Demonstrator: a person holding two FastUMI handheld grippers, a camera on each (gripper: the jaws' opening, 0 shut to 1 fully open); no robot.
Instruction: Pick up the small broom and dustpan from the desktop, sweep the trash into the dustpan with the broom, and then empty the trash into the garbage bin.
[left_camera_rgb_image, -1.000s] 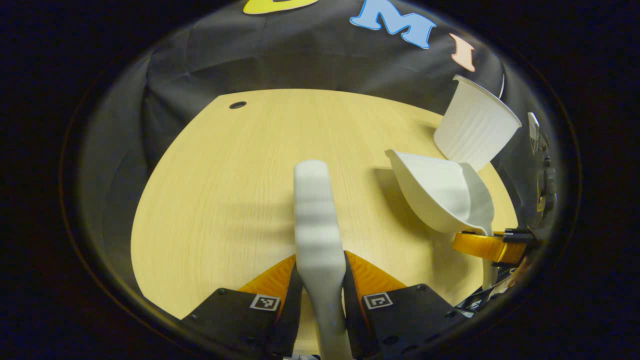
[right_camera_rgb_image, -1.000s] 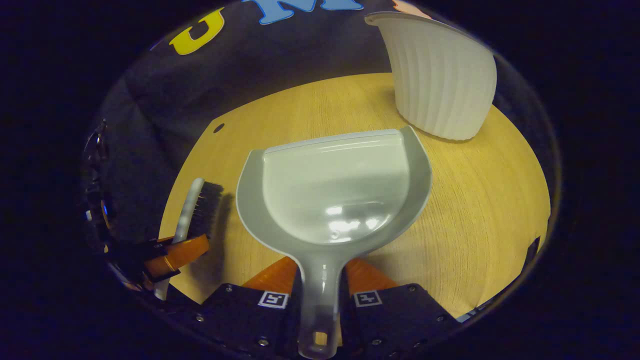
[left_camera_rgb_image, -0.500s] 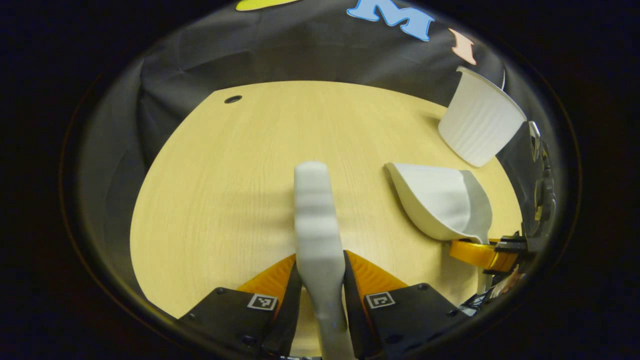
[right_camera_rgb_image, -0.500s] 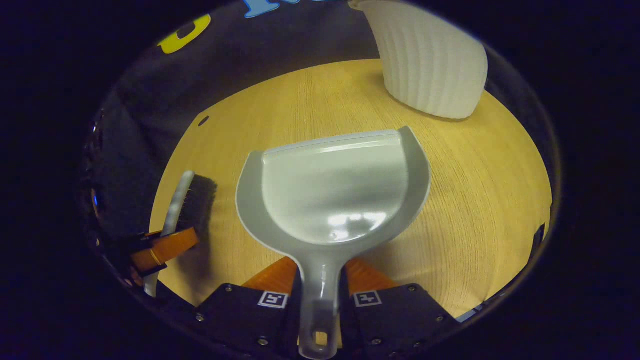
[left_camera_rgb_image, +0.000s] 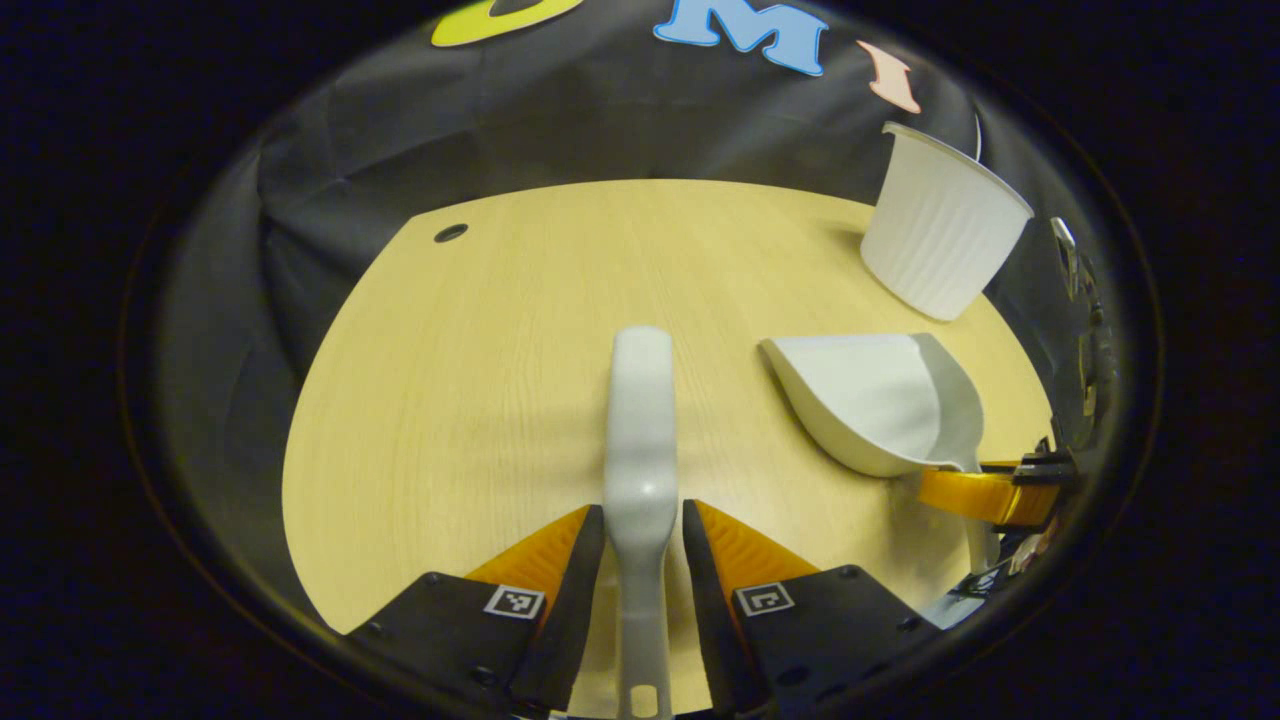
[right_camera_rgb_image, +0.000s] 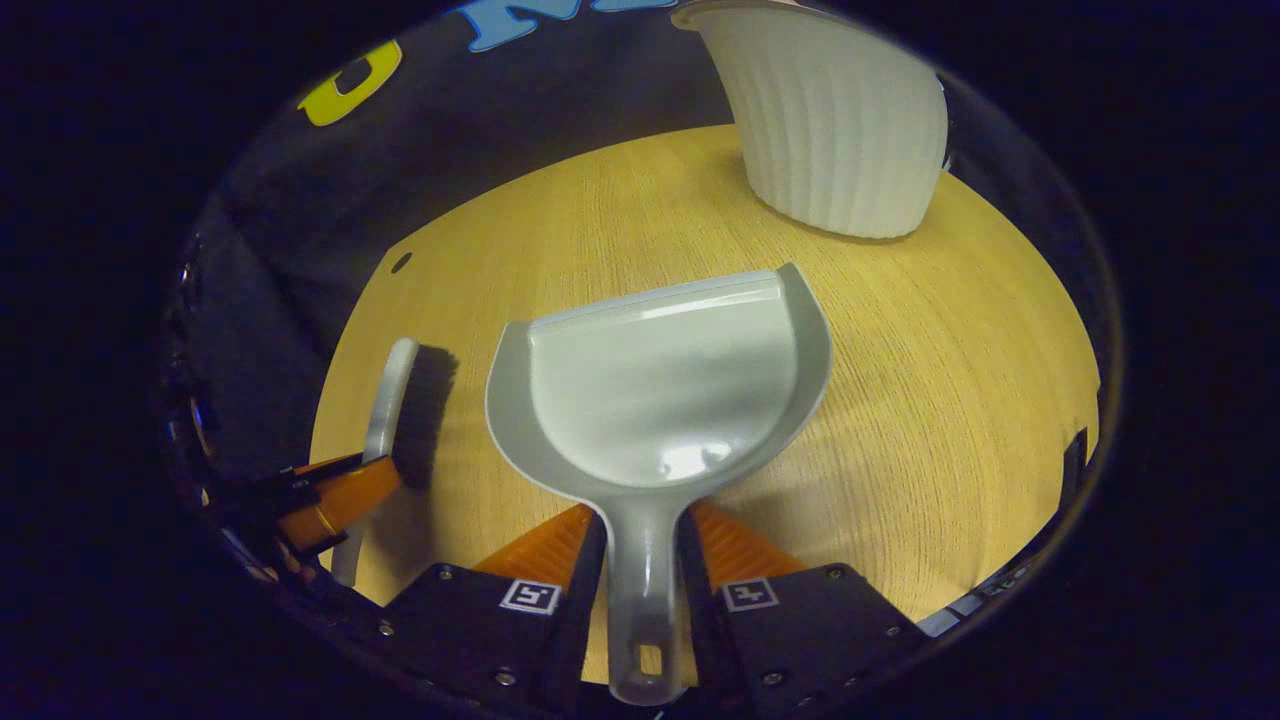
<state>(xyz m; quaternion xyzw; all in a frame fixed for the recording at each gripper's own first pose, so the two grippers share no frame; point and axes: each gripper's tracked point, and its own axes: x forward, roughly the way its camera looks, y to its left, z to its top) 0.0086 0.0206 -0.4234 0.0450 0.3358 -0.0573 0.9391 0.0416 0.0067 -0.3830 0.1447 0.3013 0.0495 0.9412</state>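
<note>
Both tools gripped, pale wooden desktop (left_camera_rgb_image: 480, 380) bare

Left gripper (left_camera_rgb_image: 634, 545) clamps the grey plastic broom (left_camera_rgb_image: 640, 430); right gripper (right_camera_rgb_image: 640, 560) clamps the grey plastic dustpan (right_camera_rgb_image: 665, 400) near the white ribbed bin (right_camera_rgb_image: 830, 130) — a careless swing could topple it.

My left gripper (left_camera_rgb_image: 640, 545) clamps the broom (left_camera_rgb_image: 640, 430) handle, its back pointing ahead over the desk (left_camera_rgb_image: 450, 400). To the right, my right gripper (left_camera_rgb_image: 985, 495) holds the dustpan (left_camera_rgb_image: 870, 400), with the bin (left_camera_rgb_image: 940, 235) beyond it.

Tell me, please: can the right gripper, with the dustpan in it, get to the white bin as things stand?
Probably yes. The right gripper holds the dustpan by its handle, and only bare desktop lies between the pan's front edge and the garbage bin.
</note>
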